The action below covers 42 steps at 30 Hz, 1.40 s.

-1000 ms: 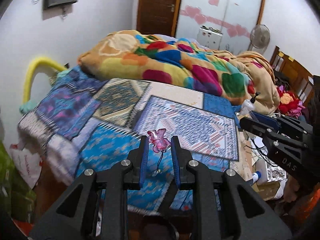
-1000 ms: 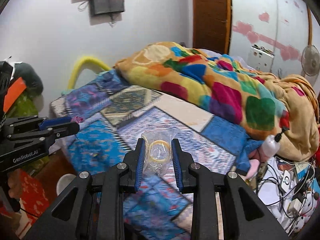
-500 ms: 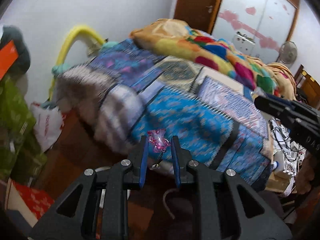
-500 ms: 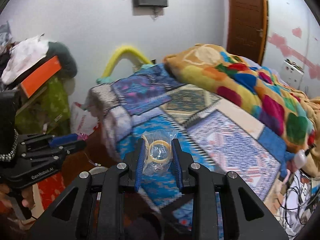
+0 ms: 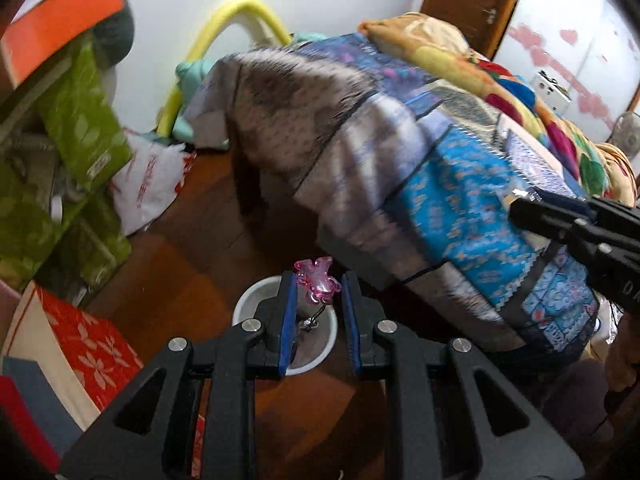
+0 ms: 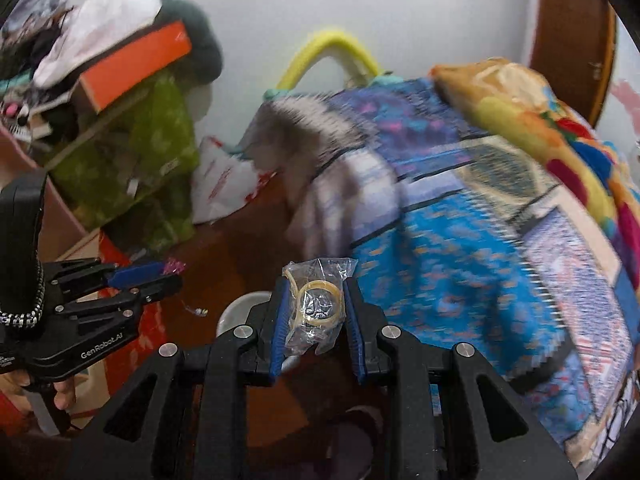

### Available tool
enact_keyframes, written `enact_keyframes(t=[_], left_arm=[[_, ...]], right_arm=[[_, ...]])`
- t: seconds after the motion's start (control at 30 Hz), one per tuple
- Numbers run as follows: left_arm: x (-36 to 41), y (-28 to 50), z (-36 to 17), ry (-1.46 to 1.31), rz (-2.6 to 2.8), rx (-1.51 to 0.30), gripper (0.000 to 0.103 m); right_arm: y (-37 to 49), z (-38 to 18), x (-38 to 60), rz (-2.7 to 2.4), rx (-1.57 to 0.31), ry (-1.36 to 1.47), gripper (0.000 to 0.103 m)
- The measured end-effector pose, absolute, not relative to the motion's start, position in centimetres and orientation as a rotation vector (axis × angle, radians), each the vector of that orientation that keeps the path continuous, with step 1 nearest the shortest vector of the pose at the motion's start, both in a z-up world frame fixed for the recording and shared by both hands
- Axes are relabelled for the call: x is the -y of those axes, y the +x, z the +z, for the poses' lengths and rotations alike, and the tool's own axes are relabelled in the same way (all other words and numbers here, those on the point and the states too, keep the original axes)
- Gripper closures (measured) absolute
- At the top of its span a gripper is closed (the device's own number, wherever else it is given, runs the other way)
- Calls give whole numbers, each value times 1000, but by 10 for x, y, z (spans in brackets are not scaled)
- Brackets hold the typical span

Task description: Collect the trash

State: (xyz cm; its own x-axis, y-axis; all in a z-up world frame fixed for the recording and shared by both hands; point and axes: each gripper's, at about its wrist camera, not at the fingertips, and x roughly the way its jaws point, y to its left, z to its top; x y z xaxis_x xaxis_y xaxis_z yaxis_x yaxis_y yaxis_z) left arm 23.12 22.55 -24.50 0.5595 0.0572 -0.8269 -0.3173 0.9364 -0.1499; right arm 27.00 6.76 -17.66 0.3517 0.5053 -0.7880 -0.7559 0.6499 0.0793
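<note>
Both grippers loaded, white bin on the floor below them

Left gripper (image 5: 318,292) is pinching a small pink plastic charm (image 5: 317,281) between its blue pads, low centre of the left wrist view, with a thin cord and a bit of metal dangling under it right over the white bin (image 5: 245,307) on the brown wood floor (image 5: 192,256). Right gripper (image 6: 316,300) is clamped on a crinkly clear plastic bag (image 6: 316,308) with yellowish rings inside, bottom centre of its own view; the bin (image 6: 236,312) peeks out just left of the fingers. Patchwork blue bedspread (image 5: 460,200) fills the right side of both frames, green boxes (image 5: 80,128) and an orange box (image 5: 60,24) are stacked upper left. Pretty blurry overall.
</note>
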Motion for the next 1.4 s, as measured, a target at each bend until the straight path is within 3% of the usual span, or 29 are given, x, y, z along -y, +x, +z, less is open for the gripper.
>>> enact_keyframes(t=[0.5,0.53,0.63,0.77,1.0,1.4], left_arm=[[-265,238,-315,-366,251,-1054,81],[-266,240,-318,-373,251,-1067,79],[-271,245,-326,-395,260,-1100,77],[-274,242,-328,-408,276,-1109,76],[-265,229,-304,-399,291,-1069,76],[-207,176,-184,-310,291,-844,76]], right_arm=[[270,-244,-156,980,-1067,-377,78],[272,-246,-159,989,-1079,-373,75],[276,-249,-161,990,-1091,-354,51],[279,-250,-157,970,-1087,-351,49],[275,-227,-131,927,-1038,-338,49],[222,-120,-38,815,-792,-242,49]])
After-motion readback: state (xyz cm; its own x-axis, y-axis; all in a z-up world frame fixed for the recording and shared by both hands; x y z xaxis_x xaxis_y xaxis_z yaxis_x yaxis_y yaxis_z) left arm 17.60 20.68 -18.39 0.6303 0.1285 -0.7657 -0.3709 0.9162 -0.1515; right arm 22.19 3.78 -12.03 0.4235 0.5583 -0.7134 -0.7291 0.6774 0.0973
